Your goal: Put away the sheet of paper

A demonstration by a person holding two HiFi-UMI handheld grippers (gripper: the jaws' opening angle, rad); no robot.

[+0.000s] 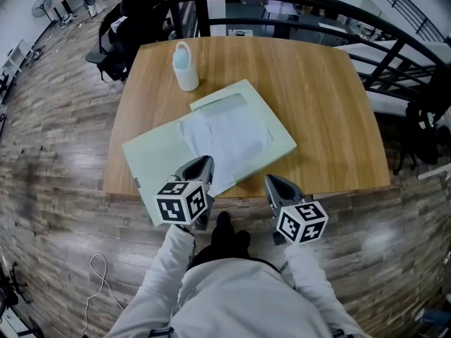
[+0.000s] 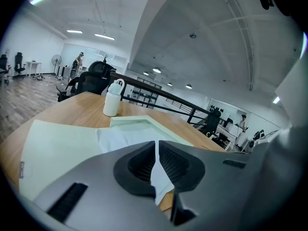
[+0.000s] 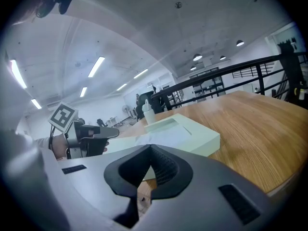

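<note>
The white sheet of paper (image 1: 229,139) lies across an open pale green folder (image 1: 151,157) on the wooden table (image 1: 331,104). My left gripper (image 1: 203,163) sits over the sheet's near edge. In the left gripper view its jaws (image 2: 157,150) stand closed to a thin slit, and the sheet (image 2: 125,138) shows white inside that slit. My right gripper (image 1: 276,183) hovers at the table's front edge, to the right of the folder. Its jaws (image 3: 150,153) are shut on nothing. The right gripper view also shows the left gripper (image 3: 103,134) beside the folder (image 3: 192,134).
A white bottle (image 1: 185,65) stands at the back left of the table, behind the folder. A black office chair (image 1: 123,34) is beyond the table's far left corner. A dark railing (image 1: 394,41) curves round the back and right. A cable (image 1: 95,273) lies on the wood floor.
</note>
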